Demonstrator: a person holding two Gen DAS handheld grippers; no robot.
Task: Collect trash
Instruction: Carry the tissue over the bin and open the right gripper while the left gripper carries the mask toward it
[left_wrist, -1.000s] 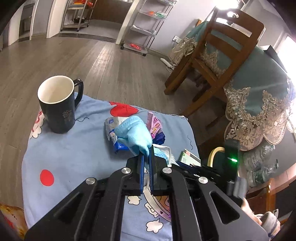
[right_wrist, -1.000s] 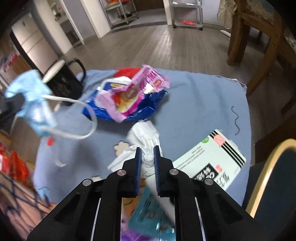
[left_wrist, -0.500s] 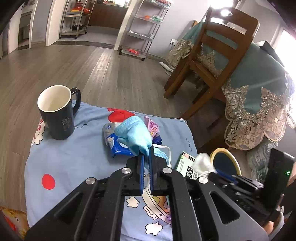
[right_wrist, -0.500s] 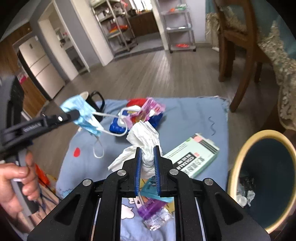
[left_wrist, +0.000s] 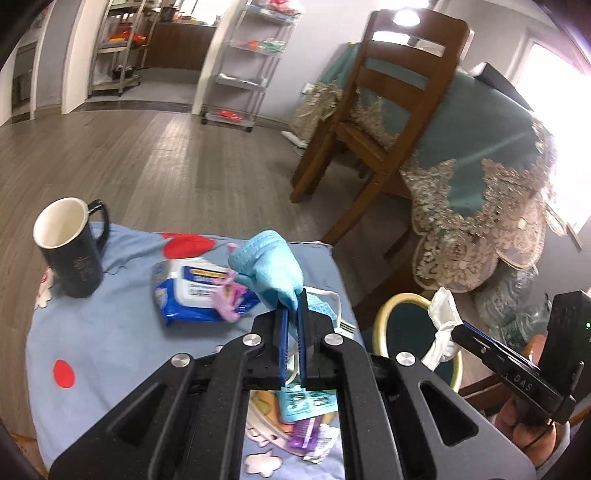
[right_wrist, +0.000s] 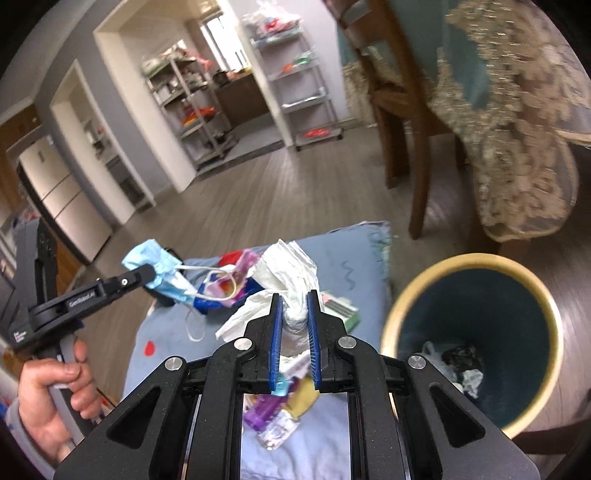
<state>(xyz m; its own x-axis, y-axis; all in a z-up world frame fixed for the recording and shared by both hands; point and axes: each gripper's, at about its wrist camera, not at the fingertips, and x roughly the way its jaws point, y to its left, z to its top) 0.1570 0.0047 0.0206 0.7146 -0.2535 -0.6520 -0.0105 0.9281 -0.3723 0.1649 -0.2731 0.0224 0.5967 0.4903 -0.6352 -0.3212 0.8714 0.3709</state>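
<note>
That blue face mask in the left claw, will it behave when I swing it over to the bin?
Probably floppy: the face mask sags around the left claw and its ear loops dangle. It looks very light, so it may flutter. The loops could snag on the wrappers below.

Two grippers: the left gripper (left_wrist: 291, 306) with one blue face mask (left_wrist: 271, 266) between its fingers, the right gripper (right_wrist: 295, 314) with one white tissue (right_wrist: 291, 273) between its fingers. One mug (left_wrist: 70, 251) far left of the left fingers, one wipes pack (left_wrist: 195, 288) just left of them, one bin (right_wrist: 476, 336) right of the right fingers, one green box (right_wrist: 341, 308) just behind them, one wooden chair (left_wrist: 388, 122) beyond.
</note>
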